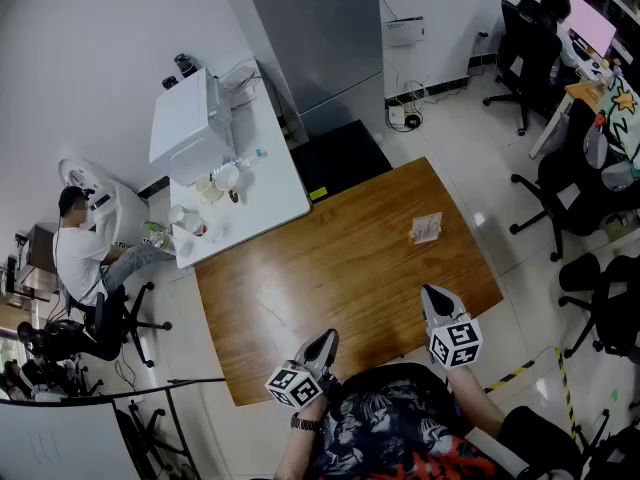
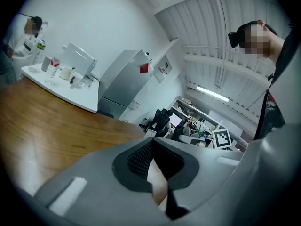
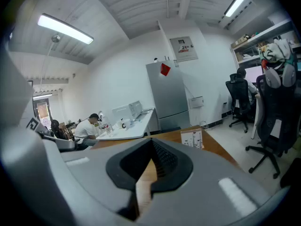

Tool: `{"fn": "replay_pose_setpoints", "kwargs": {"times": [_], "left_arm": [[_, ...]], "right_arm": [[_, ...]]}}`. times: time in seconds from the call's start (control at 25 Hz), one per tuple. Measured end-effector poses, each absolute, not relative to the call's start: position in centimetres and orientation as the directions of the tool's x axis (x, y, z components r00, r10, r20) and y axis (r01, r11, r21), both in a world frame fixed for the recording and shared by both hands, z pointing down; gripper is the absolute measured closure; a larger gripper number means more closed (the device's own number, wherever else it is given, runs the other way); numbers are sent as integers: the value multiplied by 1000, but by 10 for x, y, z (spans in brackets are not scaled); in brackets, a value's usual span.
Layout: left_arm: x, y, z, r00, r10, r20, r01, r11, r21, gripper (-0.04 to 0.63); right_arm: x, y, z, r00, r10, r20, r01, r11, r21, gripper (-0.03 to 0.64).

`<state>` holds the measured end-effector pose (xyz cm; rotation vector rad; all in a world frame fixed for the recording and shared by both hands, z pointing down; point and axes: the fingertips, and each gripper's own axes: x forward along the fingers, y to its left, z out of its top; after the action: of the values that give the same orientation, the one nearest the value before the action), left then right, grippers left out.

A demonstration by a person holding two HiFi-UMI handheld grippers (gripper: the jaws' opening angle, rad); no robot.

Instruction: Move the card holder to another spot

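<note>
The card holder (image 1: 427, 229), a small white upright stand with dark print, sits on the wooden table (image 1: 330, 268) near its right edge. It also shows in the right gripper view, as the card holder (image 3: 192, 138) just right of the jaws and well ahead of them. In the left gripper view the card holder (image 2: 150, 133) is tiny and far off. My left gripper (image 1: 325, 340) and right gripper (image 1: 432, 293) hover over the table's near edge, both shut and holding nothing. The left gripper (image 2: 151, 145) and the right gripper (image 3: 153, 145) each show their tips meeting.
A white table (image 1: 270, 193) at the back left carries a white box-like machine (image 1: 190, 123), cups and bottles. A grey cabinet (image 1: 315, 28) stands behind. Office chairs (image 1: 575, 183) crowd the right side. One person (image 1: 80, 258) sits at the left.
</note>
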<state>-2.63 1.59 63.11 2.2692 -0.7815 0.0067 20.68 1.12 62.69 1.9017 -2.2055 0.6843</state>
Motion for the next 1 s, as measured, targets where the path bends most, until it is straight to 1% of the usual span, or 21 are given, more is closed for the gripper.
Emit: {"fn": "replay_pose_setpoints", "kwargs": {"times": [0.2,0.32,0.4,0.44,0.48,0.52,0.56,0.68,0.76,0.84,0.92,1.0], "left_arm": [[15,4,623,815,-525,246,-555,-584,592,595],[18,10,627,809,-522,270,-570,-585,577,595],[12,16,633,801,-527,285,-582,-572,578,595],[10,19,636,797,-529,292,-587,-565,579,595],[7,22,636,793,-530,301,-593,-558,580,595],[6,24,637,787,-533,311,-601,-548,581,595],[5,26,639,780,-536,322,-610,-537,583,595],[2,35,644,751,-548,367,-645,-491,586,595],[1,43,646,732,-557,392,-665,-459,588,595],[0,51,649,714,-567,410,-683,-436,586,595],[-3,56,648,690,-577,437,-708,-412,573,595],[-10,58,644,660,-595,458,-733,-381,563,595]], "right_arm": [[237,11,637,-171,-902,397,-969,80,-236,617],[247,8,646,-161,-903,399,-970,70,-231,617],[247,1,654,-183,-899,397,-966,91,-241,617],[245,-3,662,-207,-890,406,-962,109,-251,553],[245,-8,674,-226,-876,427,-959,123,-256,411],[246,-14,689,-230,-859,458,-961,125,-246,307],[252,-22,708,-217,-842,495,-968,118,-223,226],[280,-53,765,-136,-792,596,-984,38,-175,44],[306,-82,791,-65,-770,635,-986,-46,-157,35],[323,-113,819,-30,-745,667,-982,-102,-158,35],[326,-144,836,-26,-723,690,-983,-106,-148,35],[325,-171,850,-15,-698,716,-993,-76,-95,35]]}}
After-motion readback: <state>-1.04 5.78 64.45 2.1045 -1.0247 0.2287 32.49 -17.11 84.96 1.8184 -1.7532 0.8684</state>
